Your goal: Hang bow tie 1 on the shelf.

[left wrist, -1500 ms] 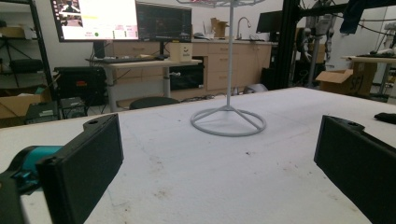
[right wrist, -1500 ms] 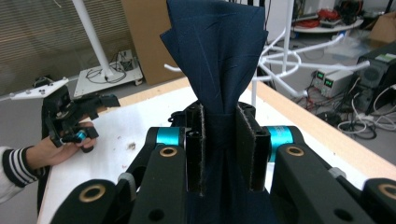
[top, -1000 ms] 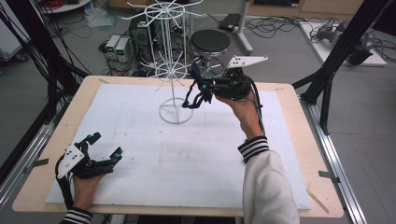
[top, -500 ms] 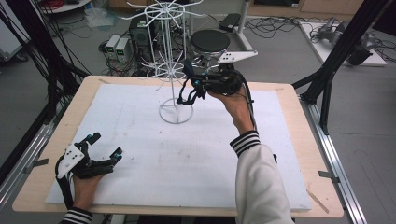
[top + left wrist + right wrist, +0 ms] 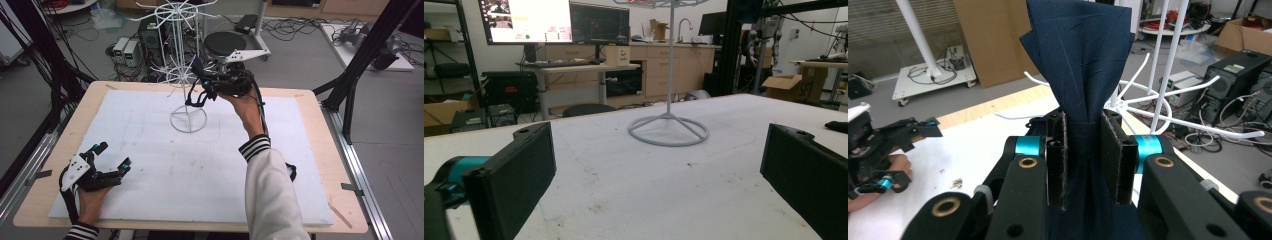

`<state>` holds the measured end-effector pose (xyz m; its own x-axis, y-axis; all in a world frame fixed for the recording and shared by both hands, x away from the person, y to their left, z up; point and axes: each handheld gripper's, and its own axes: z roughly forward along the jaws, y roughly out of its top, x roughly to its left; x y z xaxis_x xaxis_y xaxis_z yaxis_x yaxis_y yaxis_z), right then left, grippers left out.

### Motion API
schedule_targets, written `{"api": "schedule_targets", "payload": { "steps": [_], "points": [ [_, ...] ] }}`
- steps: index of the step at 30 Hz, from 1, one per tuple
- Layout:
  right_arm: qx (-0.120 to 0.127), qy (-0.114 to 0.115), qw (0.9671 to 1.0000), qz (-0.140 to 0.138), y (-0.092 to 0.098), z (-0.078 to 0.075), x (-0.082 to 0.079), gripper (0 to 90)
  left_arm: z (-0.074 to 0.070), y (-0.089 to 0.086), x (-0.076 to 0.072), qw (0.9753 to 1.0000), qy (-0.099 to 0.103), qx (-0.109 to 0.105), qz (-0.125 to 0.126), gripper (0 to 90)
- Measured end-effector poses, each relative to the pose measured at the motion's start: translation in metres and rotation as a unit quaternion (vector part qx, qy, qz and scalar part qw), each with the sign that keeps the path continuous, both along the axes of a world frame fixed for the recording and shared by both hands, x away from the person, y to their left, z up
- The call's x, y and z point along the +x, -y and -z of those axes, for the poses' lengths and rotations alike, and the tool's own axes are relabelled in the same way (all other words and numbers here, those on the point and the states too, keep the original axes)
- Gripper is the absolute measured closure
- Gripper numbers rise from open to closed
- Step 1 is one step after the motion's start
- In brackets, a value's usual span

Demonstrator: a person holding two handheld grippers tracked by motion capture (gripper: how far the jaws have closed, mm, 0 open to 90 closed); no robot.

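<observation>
Navy woven cloth (image 5: pixel 1083 55), bunched into folds, pinched tight between right gripper (image 5: pixel 1083 150) pads, raised beside white wire rack (image 5: pixel 187 75) prongs. Left gripper (image 5: pixel 107 160) rests spread wide, holding nothing, on scuffed white tabletop (image 5: pixel 200 165).

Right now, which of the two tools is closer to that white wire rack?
The right tool, gripping dark blue cloth, is up beside the white wire rack. The left tool rests open near the table's front corner, far away.
</observation>
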<state>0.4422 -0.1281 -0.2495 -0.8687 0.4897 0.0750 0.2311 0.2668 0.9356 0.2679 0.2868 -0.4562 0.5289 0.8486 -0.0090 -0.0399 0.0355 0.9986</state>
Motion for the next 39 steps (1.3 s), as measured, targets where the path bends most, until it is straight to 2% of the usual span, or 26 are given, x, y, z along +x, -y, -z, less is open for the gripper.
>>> {"api": "schedule_targets", "payload": {
  "steps": [13,19,23,33,36,37,39],
  "points": [
    [-0.007,-0.001,0.9997,0.025,-0.008,0.009,0.01,75.1,0.0,0.0,0.0,1.0,0.0,0.002,0.001,1.7],
    [-0.006,-0.002,0.9995,0.03,-0.01,0.01,0.013,75.0,0.0,0.0,0.0,1.0,0.0,0.001,0.001,1.7],
    [-0.016,-0.007,0.9993,0.034,-0.015,0.011,0.017,74.7,0.0,0.0,-0.001,1.0,0.004,-0.006,0.002,1.7],
    [-0.013,-0.008,0.9992,0.036,-0.019,0.013,0.022,73.5,0.0,-0.001,-0.001,1.0,0.003,-0.008,0.003,1.7],
    [-0.013,-0.009,0.9991,0.039,-0.018,0.013,0.022,68.9,0.0,-0.001,-0.001,1.0,0.003,-0.009,0.002,1.7],
    [-0.016,-0.006,0.9989,0.044,-0.018,0.013,0.022,62.6,0.0,-0.001,-0.001,1.0,0.003,-0.008,0.003,1.7],
    [-0.015,-0.004,0.9988,0.047,-0.018,0.013,0.022,55.9,0.0,-0.001,-0.001,1.0,0.003,-0.008,0.002,1.7]
  ]
}}
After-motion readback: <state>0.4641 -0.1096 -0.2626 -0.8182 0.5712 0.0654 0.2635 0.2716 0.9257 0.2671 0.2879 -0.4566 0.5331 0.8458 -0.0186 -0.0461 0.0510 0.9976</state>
